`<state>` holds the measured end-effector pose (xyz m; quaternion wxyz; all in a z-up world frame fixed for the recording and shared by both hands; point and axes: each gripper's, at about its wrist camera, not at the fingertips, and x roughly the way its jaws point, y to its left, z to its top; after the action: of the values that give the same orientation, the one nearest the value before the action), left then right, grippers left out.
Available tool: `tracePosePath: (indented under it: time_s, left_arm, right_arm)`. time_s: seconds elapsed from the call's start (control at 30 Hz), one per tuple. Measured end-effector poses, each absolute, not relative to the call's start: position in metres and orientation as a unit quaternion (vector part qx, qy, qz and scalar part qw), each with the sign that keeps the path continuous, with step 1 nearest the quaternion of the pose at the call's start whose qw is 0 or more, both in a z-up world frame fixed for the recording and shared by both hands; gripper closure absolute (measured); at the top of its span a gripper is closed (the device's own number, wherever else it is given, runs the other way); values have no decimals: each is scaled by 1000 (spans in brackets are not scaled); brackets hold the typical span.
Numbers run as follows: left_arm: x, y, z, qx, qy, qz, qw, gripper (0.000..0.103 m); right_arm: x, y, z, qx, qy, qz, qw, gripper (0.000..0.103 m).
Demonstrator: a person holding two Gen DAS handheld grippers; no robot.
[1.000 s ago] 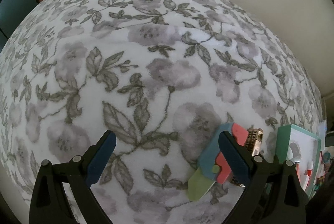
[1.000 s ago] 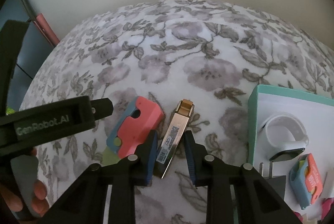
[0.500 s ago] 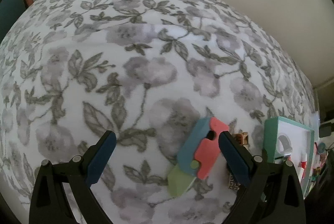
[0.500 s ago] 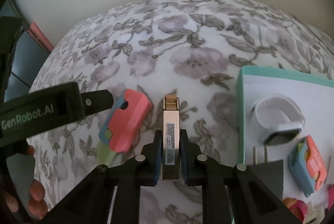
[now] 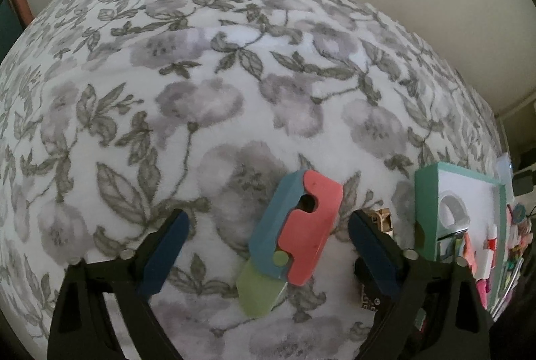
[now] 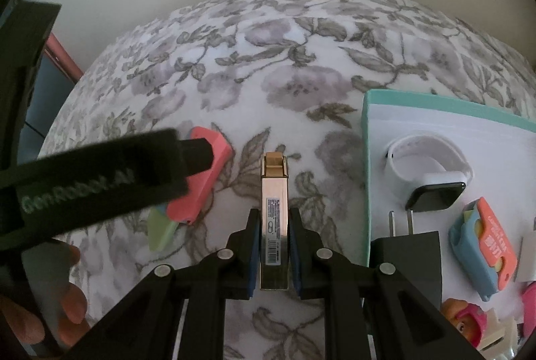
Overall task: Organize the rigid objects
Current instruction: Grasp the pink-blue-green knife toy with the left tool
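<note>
A red, blue and green plastic cutter (image 5: pixel 294 236) lies on the flowered cloth (image 5: pixel 201 92). My left gripper (image 5: pixel 268 242) is open, its fingers to either side of the cutter, not touching it. The cutter also shows in the right wrist view (image 6: pixel 201 179), partly behind the left gripper's body. My right gripper (image 6: pixel 274 226) is shut on a slim gold rectangular case (image 6: pixel 274 209) with a barcode label. The case's far tip shows in the left wrist view (image 5: pixel 383 219) behind the right finger.
A teal-rimmed white box (image 6: pixel 435 105) stands to the right, holding a white smartwatch (image 6: pixel 432 172), a black plug adapter (image 6: pixel 405 252), a second cutter (image 6: pixel 482 246) and small toys (image 6: pixel 469 319). The box also shows in the left wrist view (image 5: pixel 425 212). A wall lies behind.
My right gripper closed on the gold case and straightened it. My left gripper moved right and forward, so the cutter now sits between its fingers.
</note>
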<state>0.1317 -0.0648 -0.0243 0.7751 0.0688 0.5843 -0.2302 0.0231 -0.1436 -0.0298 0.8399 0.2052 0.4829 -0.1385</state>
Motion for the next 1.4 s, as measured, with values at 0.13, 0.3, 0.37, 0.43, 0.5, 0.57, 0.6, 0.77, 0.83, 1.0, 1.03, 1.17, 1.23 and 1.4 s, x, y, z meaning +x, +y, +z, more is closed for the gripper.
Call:
tracePosePath:
  time_s: [0.13, 0.3, 0.37, 0.43, 0.5, 0.57, 0.6, 0.77, 0.83, 1.0, 1.03, 1.17, 1.23, 1.4]
  left_arm:
    - [129, -68, -28, 77, 587, -236, 771, 26]
    - [125, -74, -26, 80, 583, -256, 767, 42]
    - [122, -82, -28, 97, 581, -257, 766, 43]
    - [119, -86, -30, 116, 575, -255, 769, 44]
    - [119, -89, -30, 123, 573, -251, 770, 48]
    - [120, -89, -30, 121, 574, -249, 771, 52]
    - [121, -89, -30, 122, 574, -247, 771, 55]
    - [122, -78, -27, 110, 580, -246, 769, 56]
    - [123, -75, -25, 111, 579, -243, 771, 56]
    - [120, -69, -20, 121, 573, -236, 775, 56]
    - [119, -70, -19, 123, 573, -233, 776, 56]
    - [115, -65, -15, 126, 571, -227, 779, 56]
    - [113, -64, -13, 127, 571, -226, 779, 56]
    - [109, -56, -2, 118, 563, -227, 786, 56]
  right_arm:
    - [25, -144, -30, 206, 483, -137, 840, 86]
    - [25, -144, -30, 206, 483, -137, 840, 86]
    - [25, -144, -30, 206, 483, -138, 840, 86]
    - [25, -144, -30, 206, 482, -138, 840, 86]
    - [25, -144, -30, 206, 482, -138, 840, 86]
    - [25, -144, -30, 206, 482, -138, 840, 86]
    - [25, -143, -30, 206, 482, -138, 840, 86]
    - [25, -143, -31, 206, 482, -138, 840, 86]
    - [25, -144, -30, 206, 483, -137, 840, 86]
    - [23, -142, -30, 206, 486, -135, 838, 86]
    - [22, -141, -31, 205, 487, -135, 838, 86]
    - [18, -139, -31, 207, 488, -133, 837, 86]
    - [13, -139, -31, 212, 489, -129, 836, 86]
    - [6, -136, -31, 215, 495, -117, 834, 86]
